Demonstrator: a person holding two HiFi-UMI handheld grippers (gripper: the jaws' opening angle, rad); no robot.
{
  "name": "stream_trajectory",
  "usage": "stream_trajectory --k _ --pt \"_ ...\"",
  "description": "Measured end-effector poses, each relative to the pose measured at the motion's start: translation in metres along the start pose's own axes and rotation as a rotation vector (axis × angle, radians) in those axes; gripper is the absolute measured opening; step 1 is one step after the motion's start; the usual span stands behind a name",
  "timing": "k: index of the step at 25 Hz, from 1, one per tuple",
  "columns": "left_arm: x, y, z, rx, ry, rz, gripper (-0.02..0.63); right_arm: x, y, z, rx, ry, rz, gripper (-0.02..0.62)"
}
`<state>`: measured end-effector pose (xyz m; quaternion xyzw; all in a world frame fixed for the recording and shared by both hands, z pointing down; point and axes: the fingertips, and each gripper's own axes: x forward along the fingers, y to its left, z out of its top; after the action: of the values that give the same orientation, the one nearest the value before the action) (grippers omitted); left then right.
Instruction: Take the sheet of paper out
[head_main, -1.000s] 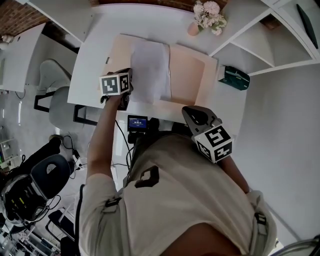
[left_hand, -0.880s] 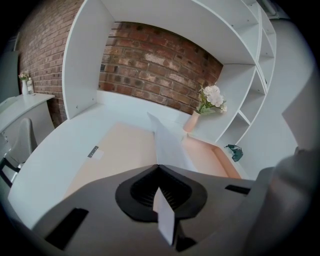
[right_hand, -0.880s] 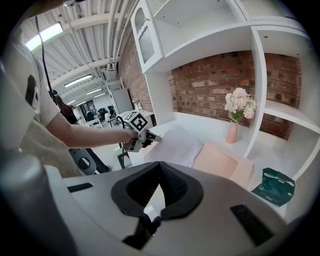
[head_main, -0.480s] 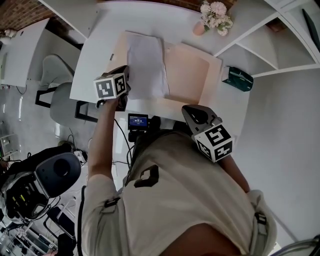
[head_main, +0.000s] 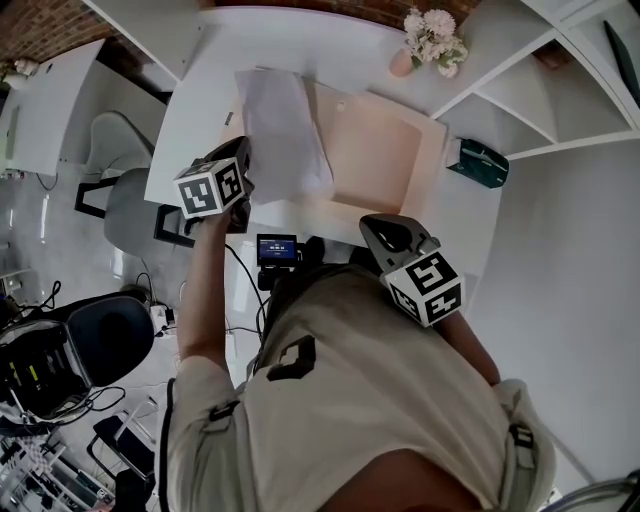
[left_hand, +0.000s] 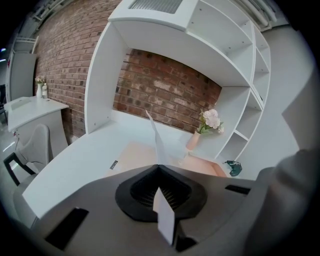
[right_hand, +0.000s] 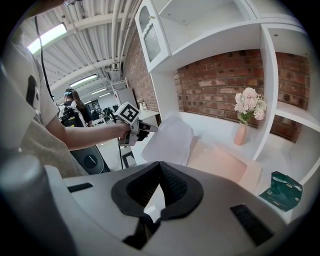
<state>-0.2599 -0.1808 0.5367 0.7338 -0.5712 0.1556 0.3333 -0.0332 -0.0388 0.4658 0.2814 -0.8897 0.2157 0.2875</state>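
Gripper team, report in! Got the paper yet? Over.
Left gripper shut on sheet of paper. Right gripper shut, empty. Sheet tilted up above the open folder. Nothing on it, flower vase well clear.

left claw (head_main: 244, 150) | pinching sheet of paper (head_main: 280, 135); folder (head_main: 375, 160) | open on desk (head_main: 200, 90)

The sheet of paper (head_main: 280, 130) is thin, white and matt, limp enough to bend. The folder (head_main: 375, 165) beside it looks like smooth peach card with a dull surface. The desk (head_main: 200, 90) and shelves (left_hand: 150, 35) are smooth white board with a faint sheen, set against a rough red brick wall (left_hand: 165, 92). The left gripper (left_hand: 159, 167) and right gripper (right_hand: 160, 164) look like matt grey plastic with ribbed black inner faces. The person's shirt (head_main: 380, 400) is pale cloth, and the floor (head_main: 45, 225) is glossy
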Motion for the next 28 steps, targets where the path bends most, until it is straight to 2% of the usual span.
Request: stream_trajectory --k 7,16,21,25,28 --pt "-0.023 0.002 0.010 -0.016 -0.048 0.000 0.014 0.003 0.006 0.001 -0.009 -0.002 0.012 0.018" --pt "-0.053 -0.003 0.026 0.031 -0.112 -0.002 0.014 0.009 0.016 0.003 -0.025 -0.006 0.032 0.018" --pt "-0.073 0.002 0.031 0.020 -0.148 0.001 0.014 0.014 0.025 0.006 -0.045 -0.002 0.049 0.018" --pt "-0.088 -0.004 0.046 0.095 -0.194 0.007 0.014 0.021 0.031 0.009 -0.053 0.005 0.057 0.018" --pt "-0.099 -0.017 0.057 0.159 -0.217 -0.030 0.014 0.027 0.041 0.012 -0.068 0.009 0.066 0.018"
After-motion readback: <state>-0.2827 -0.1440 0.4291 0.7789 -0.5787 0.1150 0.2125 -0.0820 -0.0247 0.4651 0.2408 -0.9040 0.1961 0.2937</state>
